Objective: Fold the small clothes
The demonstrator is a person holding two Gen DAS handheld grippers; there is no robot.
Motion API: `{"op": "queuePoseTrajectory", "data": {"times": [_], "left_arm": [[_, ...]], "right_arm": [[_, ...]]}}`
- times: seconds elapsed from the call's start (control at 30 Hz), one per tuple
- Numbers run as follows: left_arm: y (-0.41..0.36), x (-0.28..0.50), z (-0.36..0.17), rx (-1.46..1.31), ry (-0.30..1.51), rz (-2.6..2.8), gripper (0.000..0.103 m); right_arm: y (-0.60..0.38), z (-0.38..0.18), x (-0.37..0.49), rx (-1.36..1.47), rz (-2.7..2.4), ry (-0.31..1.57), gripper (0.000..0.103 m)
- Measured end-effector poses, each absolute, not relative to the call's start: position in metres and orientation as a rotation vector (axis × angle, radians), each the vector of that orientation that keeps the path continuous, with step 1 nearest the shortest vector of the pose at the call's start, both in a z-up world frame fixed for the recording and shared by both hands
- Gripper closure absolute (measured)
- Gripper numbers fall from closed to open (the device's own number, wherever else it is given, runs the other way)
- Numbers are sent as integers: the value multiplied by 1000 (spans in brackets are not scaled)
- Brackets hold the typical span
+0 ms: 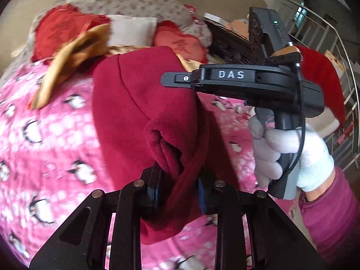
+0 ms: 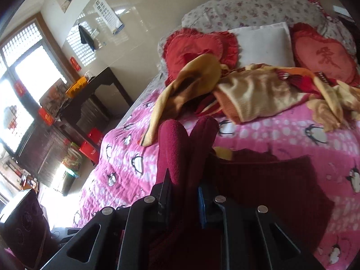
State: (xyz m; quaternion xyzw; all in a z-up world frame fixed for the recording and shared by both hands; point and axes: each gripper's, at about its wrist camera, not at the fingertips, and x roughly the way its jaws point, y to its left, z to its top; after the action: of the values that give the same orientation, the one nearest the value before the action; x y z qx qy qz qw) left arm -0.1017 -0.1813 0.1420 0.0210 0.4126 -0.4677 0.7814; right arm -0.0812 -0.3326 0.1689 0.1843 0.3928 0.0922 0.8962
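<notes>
A dark red knit garment [image 1: 139, 112] hangs lifted over the pink penguin bedspread [image 1: 45, 135]. My left gripper [image 1: 177, 180] is shut on a bunched, twisted edge of it. In the same view my right gripper [image 1: 180, 78] comes in from the right, held by a white-gloved hand [image 1: 281, 148], with its tip at the garment's upper edge. In the right wrist view my right gripper [image 2: 184, 180] is shut on two raised folds of the red garment [image 2: 173, 139]. The rest of the cloth trails right over the bedspread [image 2: 270, 135].
A heap of yellow and orange clothes [image 2: 258, 94] lies farther up the bed, in front of red heart pillows [image 2: 324, 56] and a white pillow [image 2: 261, 42]. A dark cabinet [image 2: 94, 103] stands left of the bed. A metal railing [image 1: 337, 67] runs along the right.
</notes>
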Motion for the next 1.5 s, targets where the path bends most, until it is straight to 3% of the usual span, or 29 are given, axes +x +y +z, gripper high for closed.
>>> {"op": "queuePoseTrajectory", "data": {"times": [0.13,0.27,0.37,0.43,0.5,0.53,0.57,0.63,0.7,0.73,0.77,0.8,0.97,1.1,1.13,1.17,1.23,1.4,1.43,1.47,1.5], "left_arm": [[-240,-121,126,87,950,-1069,79],[-266,-134,108,129,1057,-1084,73],[-250,-142,122,153,1042,-1123,59],[-226,-146,136,190,977,-1115,41],[-203,-149,140,219,914,-1080,39],[-196,-149,138,257,888,-1035,39],[-189,-152,133,294,863,-990,39],[-188,-149,123,336,850,-937,39],[-193,-146,111,326,894,-931,39],[-195,-147,104,327,921,-920,39],[-195,-148,99,330,944,-908,39],[-193,-149,96,325,954,-914,39],[-189,-143,81,295,997,-903,39],[-191,-140,83,280,987,-898,39],[-192,-140,82,282,992,-899,39],[-195,-138,81,283,997,-896,39],[-197,-138,79,290,1000,-886,39],[-200,-136,77,281,1022,-873,39],[-201,-136,76,282,1026,-870,39],[-201,-135,77,284,1031,-869,39],[-200,-135,78,283,1039,-873,39]], "right_arm": [[-398,157,-111,436,55,810,86],[-445,109,-124,513,-40,882,86],[-463,95,-138,613,-19,840,81],[-463,107,-148,583,-51,837,76],[-455,129,-160,519,-51,821,75],[-447,140,-162,502,-29,815,65],[-440,147,-168,490,-6,811,46],[-423,152,-179,486,31,799,30],[-408,147,-178,520,85,817,31],[-401,141,-177,518,114,841,48],[-395,135,-178,495,111,867,81],[-393,125,-183,458,42,912,84],[-411,78,-226,515,-26,975,86],[-418,102,-243,576,-13,859,84],[-418,109,-244,578,-9,829,75],[-418,114,-243,584,8,807,50],[-418,120,-235,581,10,800,38],[-422,107,-192,583,-23,826,40],[-424,101,-185,595,-20,843,54],[-425,95,-175,600,-5,857,74],[-423,89,-170,583,-9,870,78]]}}
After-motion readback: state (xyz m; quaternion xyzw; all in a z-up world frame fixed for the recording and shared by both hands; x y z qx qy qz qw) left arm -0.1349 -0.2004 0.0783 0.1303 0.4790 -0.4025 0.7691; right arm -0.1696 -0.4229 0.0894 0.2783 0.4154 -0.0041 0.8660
